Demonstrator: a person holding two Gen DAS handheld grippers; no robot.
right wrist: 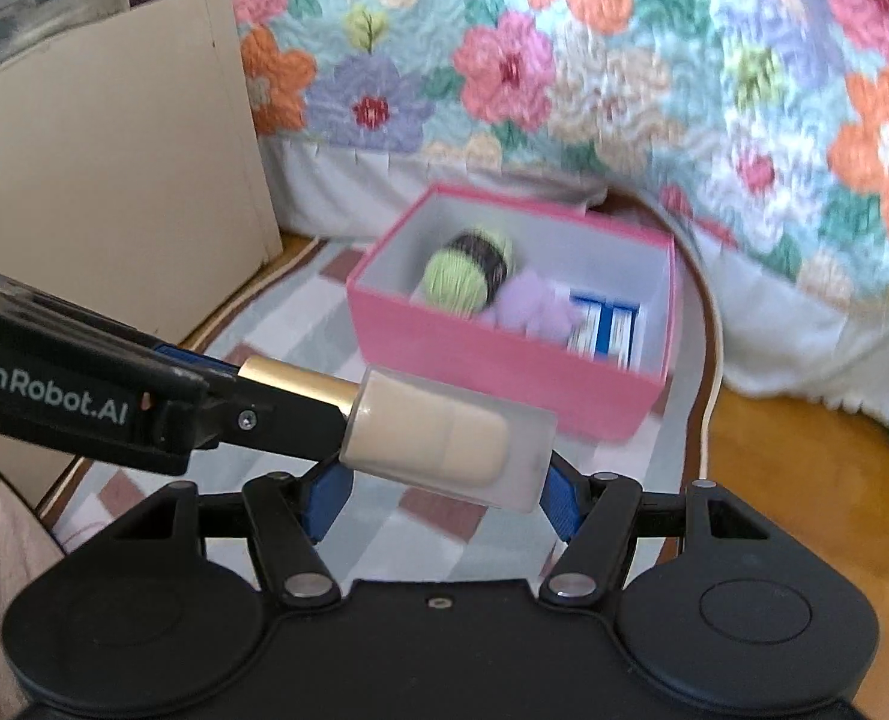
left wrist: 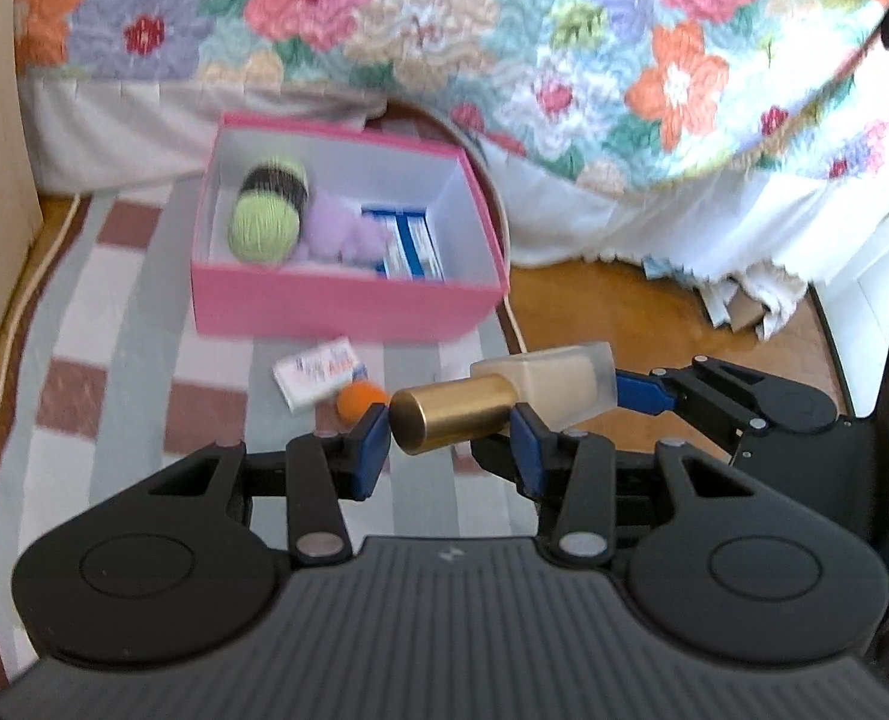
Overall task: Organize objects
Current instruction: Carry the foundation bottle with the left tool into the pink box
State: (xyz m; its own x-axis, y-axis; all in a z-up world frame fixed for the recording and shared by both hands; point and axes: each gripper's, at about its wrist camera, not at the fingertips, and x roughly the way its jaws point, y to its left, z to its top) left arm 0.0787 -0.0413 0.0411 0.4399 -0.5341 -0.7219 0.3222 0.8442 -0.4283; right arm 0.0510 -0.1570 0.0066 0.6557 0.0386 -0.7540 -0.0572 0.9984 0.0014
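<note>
- My left gripper [left wrist: 451,432] is clamped on the gold cap [left wrist: 453,414] of a bottle [right wrist: 450,435], held above the striped rug [left wrist: 114,372].
- My right gripper [right wrist: 438,498] grasps the bottle's frosted body from the other end.
- Past it on the rug: a pink box [left wrist: 348,300] holding a yarn ball [left wrist: 264,222], with a small carton [left wrist: 318,378] and an orange ball [left wrist: 360,399] just beside it.

The left gripper [left wrist: 450,438] tilts downward, its blue-padded jaws closed on a gold cap. The right gripper [right wrist: 444,495] — also angled down — comes in from the side, jaws clamped around the frosted body — both grippers close together.
</note>
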